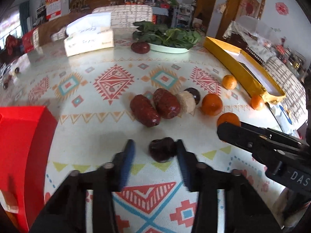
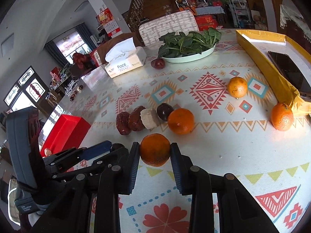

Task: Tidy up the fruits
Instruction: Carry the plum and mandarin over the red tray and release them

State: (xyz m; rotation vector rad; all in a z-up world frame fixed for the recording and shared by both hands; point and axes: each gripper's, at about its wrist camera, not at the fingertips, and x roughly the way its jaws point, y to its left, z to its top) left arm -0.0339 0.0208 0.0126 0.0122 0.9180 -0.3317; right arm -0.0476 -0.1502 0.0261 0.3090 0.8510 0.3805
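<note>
A small dark red date (image 1: 161, 149) lies on the patterned tablecloth (image 1: 108, 136) between the jaws of my left gripper (image 1: 154, 153). The right pad touches it; the left pad stands apart from it, so the gripper is open. My right gripper (image 2: 155, 155) is shut on an orange (image 2: 154, 149) just above the cloth. It also shows at the right of the left wrist view. Two big red dates (image 1: 155, 108), a beige chunk (image 1: 187, 102), a dark round fruit (image 1: 194, 95) and three more oranges (image 2: 180, 121) lie beyond.
A red box (image 1: 23, 136) stands at the left. At the right is a yellow box (image 2: 252, 52) holding a phone (image 2: 289, 71). A tissue box (image 2: 124, 62), a plate of greens (image 2: 190, 58) and one more date (image 2: 158, 63) sit at the far side.
</note>
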